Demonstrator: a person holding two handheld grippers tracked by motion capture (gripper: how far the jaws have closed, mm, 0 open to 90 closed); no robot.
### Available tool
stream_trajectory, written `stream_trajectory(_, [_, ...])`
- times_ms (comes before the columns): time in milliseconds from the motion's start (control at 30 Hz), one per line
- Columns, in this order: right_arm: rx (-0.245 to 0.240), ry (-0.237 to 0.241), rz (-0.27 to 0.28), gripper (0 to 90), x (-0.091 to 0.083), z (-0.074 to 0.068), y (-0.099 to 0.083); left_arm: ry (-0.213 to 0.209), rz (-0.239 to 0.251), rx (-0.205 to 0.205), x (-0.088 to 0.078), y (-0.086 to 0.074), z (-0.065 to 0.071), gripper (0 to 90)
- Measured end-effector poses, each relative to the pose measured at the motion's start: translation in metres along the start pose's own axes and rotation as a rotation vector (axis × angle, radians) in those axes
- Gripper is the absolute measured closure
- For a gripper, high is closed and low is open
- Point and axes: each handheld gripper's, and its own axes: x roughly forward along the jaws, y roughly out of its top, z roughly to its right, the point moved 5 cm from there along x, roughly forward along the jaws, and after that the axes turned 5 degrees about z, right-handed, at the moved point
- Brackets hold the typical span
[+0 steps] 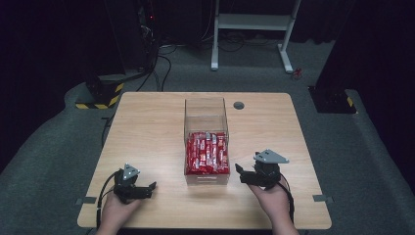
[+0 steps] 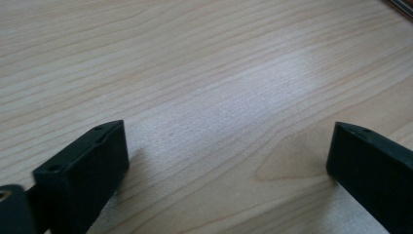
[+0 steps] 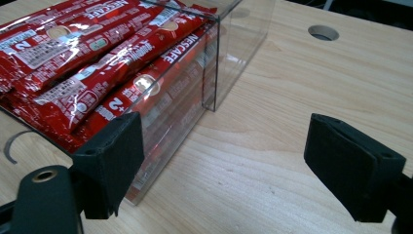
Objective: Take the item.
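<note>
Waiting beside a clear plastic open-topped box [image 1: 206, 117] packed with red Nescafé stick sachets [image 1: 207, 152] at the middle of the light wooden table [image 1: 147, 127] — no pick looks started.

The sachets read "NESCAFE" and a "2+" mark in the right gripper view. The right gripper [image 1: 241, 174] sits just beside the box, jaws wide apart and empty; the left gripper [image 1: 150, 189] rests well apart from it, also spread and empty. The next move likely calls for lifting over the wall and pinching one sachet.

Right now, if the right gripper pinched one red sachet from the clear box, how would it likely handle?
Each red sachet looks thin and flat, so probably light and floppy. Its glossy film may slip between the right gripper's open jaws. Packed tight in the clear box, neighbours may drag along.
</note>
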Motion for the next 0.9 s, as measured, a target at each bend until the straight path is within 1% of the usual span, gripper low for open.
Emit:
stream_trajectory(33, [-0.003,0.000,0.000,15.0,-0.001,-0.001,0.001,-0.003,0.002,-0.012,0.000,0.000,0.001,4.3])
stream_trajectory(100, [0.001,0.014,0.008,15.6,-0.002,-0.004,0.005,-0.005,0.002,-0.012,0.000,0.000,0.001,4.4])
stream_trajectory(167, [0.001,0.017,0.008,15.7,-0.002,-0.004,0.006,-0.005,0.002,-0.012,0.000,0.000,0.001,4.4])
stream_trajectory(233, [-0.005,0.024,0.009,15.8,0.000,-0.008,0.009,-0.005,0.002,-0.011,0.000,0.000,0.001,4.2])
stream_trajectory(367, [-0.004,0.022,0.004,16.0,0.002,-0.012,0.012,-0.006,0.001,-0.011,0.000,0.000,0.001,4.1])
stream_trajectory(400, [0.002,0.021,0.011,16.4,0.003,-0.014,0.016,-0.005,0.001,-0.009,0.000,0.000,0.000,4.1])
stream_trajectory(500, [0.003,0.017,0.025,17.2,0.003,-0.017,0.020,-0.007,0.001,-0.010,0.000,0.000,0.001,4.1])
stream_trajectory(567, [0.003,0.016,0.033,17.6,0.004,-0.021,0.024,-0.007,0.001,-0.009,0.000,0.000,0.001,4.1])
stream_trajectory(600, [-0.001,0.017,0.034,17.6,0.005,-0.021,0.026,-0.005,0.000,-0.003,0.000,0.000,0.000,4.0])
stream_trajectory(667, [0.001,0.014,0.035,17.7,0.006,-0.022,0.027,-0.006,0.001,-0.007,0.000,0.000,0.000,4.1])
stream_trajectory(700, [0.005,0.021,0.034,18.1,0.008,-0.023,0.028,-0.004,0.000,-0.003,0.000,0.000,0.000,4.1])
stream_trajectory(767, [-0.013,0.023,0.032,19.8,0.011,-0.027,0.030,-0.006,0.000,-0.005,0.000,0.000,0.000,4.1])
stream_trajectory(867, [-0.021,0.027,0.031,20.3,0.014,-0.030,0.030,-0.005,0.000,-0.004,0.000,0.000,0.000,4.0])
stream_trajectory(900, [-0.015,0.031,0.025,20.6,0.016,-0.033,0.031,-0.005,0.000,-0.003,0.000,0.000,0.000,4.0])
